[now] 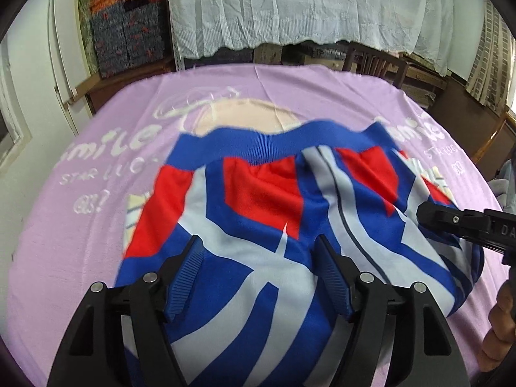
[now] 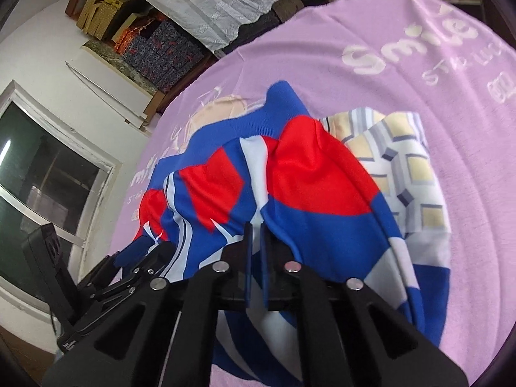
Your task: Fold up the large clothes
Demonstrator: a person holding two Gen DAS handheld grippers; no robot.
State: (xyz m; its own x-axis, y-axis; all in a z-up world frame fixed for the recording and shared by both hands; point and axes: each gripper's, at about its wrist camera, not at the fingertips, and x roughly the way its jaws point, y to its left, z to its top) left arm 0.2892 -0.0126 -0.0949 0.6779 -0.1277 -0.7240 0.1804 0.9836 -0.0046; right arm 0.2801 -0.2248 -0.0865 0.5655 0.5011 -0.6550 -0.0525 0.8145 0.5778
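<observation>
A blue, red and white jacket (image 1: 264,193) lies spread on a lilac sheet (image 1: 80,225) printed with white letters, its blue ribbed hem at the far side. My left gripper (image 1: 259,242) hovers over the near part of the jacket, open wide, with nothing pinched between its blue pads. My right gripper (image 2: 255,227) sits at the jacket's (image 2: 316,174) right side; its pads stand a thin gap apart, with the cloth's edge right at the tips. In the left wrist view the right gripper (image 1: 425,214) rests against the jacket's right edge. The left gripper (image 2: 151,251) shows low on the left.
A cream and grey checked cloth (image 2: 403,167) lies under the jacket's right side. A person's hand (image 1: 500,322) holds the right tool. Beyond the bed are a white lace cover (image 1: 290,6), stacked patterned boxes (image 1: 129,35), a wooden chair (image 1: 377,61) and a window (image 2: 48,177).
</observation>
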